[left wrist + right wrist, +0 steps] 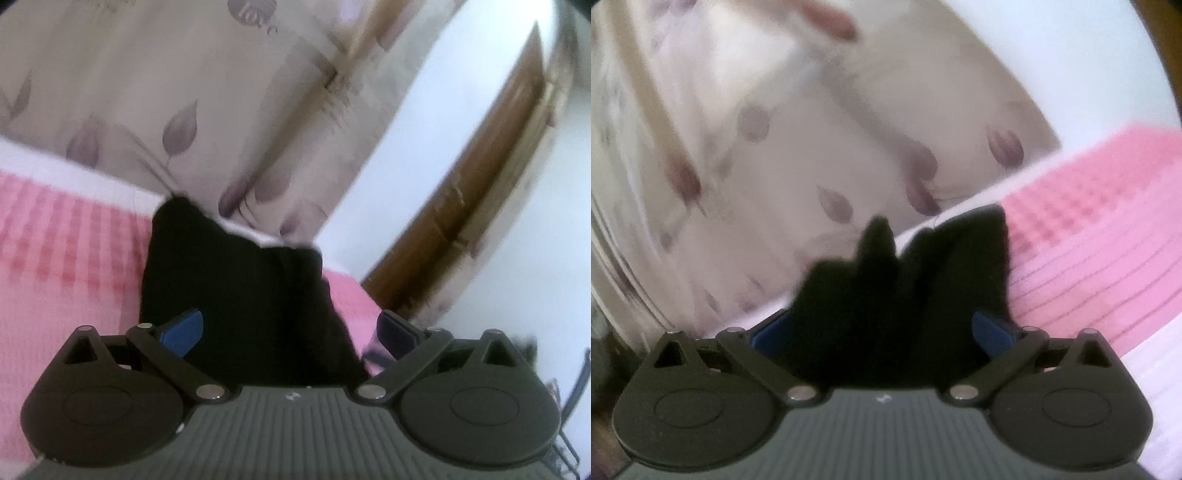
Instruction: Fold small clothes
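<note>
A small black garment (240,277) lies bunched on a pink checked bedcover (66,258), close to its far edge. In the left wrist view my left gripper (291,332) stands wide open. The cloth runs between its blue pads (184,334) and neither pad presses on it. In the right wrist view the same black garment (942,266) fills the gap of my right gripper (882,332). Its jaws also stand wide apart, and the cloth hides part of the left pad (768,336). Two peaks of the fabric stick up ahead of the fingers. Both views are blurred.
A beige curtain (147,92) with purple leaf prints hangs just behind the bed, also seen as the curtain (812,147) in the right view. A white wall (424,129) and a brown wooden door frame (480,184) stand to the right. The pink bedcover (1089,229) extends right.
</note>
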Tool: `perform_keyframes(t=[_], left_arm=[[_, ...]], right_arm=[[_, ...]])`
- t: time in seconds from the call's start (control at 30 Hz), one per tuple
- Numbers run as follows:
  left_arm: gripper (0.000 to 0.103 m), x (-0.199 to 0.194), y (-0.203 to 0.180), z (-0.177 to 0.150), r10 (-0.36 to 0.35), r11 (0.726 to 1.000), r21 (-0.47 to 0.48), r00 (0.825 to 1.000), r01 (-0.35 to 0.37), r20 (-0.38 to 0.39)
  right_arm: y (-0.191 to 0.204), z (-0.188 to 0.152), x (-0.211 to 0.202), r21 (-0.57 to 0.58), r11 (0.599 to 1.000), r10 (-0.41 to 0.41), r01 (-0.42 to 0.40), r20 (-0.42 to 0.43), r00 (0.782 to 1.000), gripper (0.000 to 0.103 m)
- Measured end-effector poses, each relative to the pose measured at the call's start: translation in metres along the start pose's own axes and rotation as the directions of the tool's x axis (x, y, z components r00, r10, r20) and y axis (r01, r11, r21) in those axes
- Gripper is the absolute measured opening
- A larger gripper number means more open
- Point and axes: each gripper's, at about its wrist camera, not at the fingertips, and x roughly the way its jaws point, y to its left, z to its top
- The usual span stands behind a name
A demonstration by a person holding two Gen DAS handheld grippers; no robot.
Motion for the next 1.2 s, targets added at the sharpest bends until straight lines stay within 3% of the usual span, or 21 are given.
perform_keyframes(t=[0.13,0.23,0.33,0.43,0.53,0.6,0.7,0.8,0.93,1.07,1.2], left_arm=[[0.098,0.005,0.010,-0.028,-0.046,0.999,-0.020,0.999,0.045,-0.006],[0.101,0.003,0.007,-0.042,-0.087,0.996,0.002,0.996,0.087,0.018],[0.102,0.001,0.004,-0.044,-0.130,0.990,0.048,0.991,0.129,0.020],[0.102,-0.001,0.008,-0.045,-0.137,0.990,0.028,0.990,0.137,0.019],[0.102,-0.005,0.016,-0.045,-0.133,0.991,-0.019,0.990,0.134,0.041],[0.102,-0.004,0.015,-0.042,-0.124,0.992,-0.020,0.991,0.125,0.049],[0.102,-0.005,0.009,-0.039,-0.098,0.995,-0.002,0.993,0.098,0.069],[0.103,-0.014,0.005,-0.039,-0.048,0.999,0.013,0.990,0.046,0.134],[0.103,-0.027,0.002,-0.038,0.055,0.998,0.023,0.964,-0.063,0.259],[0.103,-0.024,0.004,-0.036,0.103,0.995,-0.008,0.966,-0.104,0.237],[0.103,-0.021,0.003,-0.036,0.099,0.995,0.007,0.972,-0.103,0.215]], right_arm=[[0.001,0.020,0.010,0.050,0.999,0.022,-0.020,-0.041,0.999,0.103],[0.005,0.028,0.032,0.038,0.999,-0.015,0.019,-0.113,0.994,0.103],[0.012,0.031,0.060,0.006,0.999,-0.048,0.049,-0.159,0.986,0.103],[0.023,0.032,0.083,-0.016,0.998,-0.055,0.053,-0.188,0.981,0.099],[0.043,0.028,0.109,-0.111,0.986,-0.147,0.124,-0.227,0.963,0.074],[0.052,0.027,0.118,-0.171,0.974,-0.189,0.151,-0.233,0.954,0.035],[0.058,0.030,0.117,-0.233,0.959,-0.208,0.159,-0.203,0.957,0.019],[0.061,0.041,0.106,-0.268,0.954,-0.187,0.136,-0.174,0.967,0.017],[0.068,0.064,0.092,-0.331,0.934,-0.184,0.131,-0.134,0.974,0.017],[0.061,0.084,0.083,-0.359,0.919,-0.208,0.160,-0.099,0.973,0.017],[0.037,0.098,0.080,-0.321,0.931,-0.214,0.174,-0.093,0.972,0.017]])
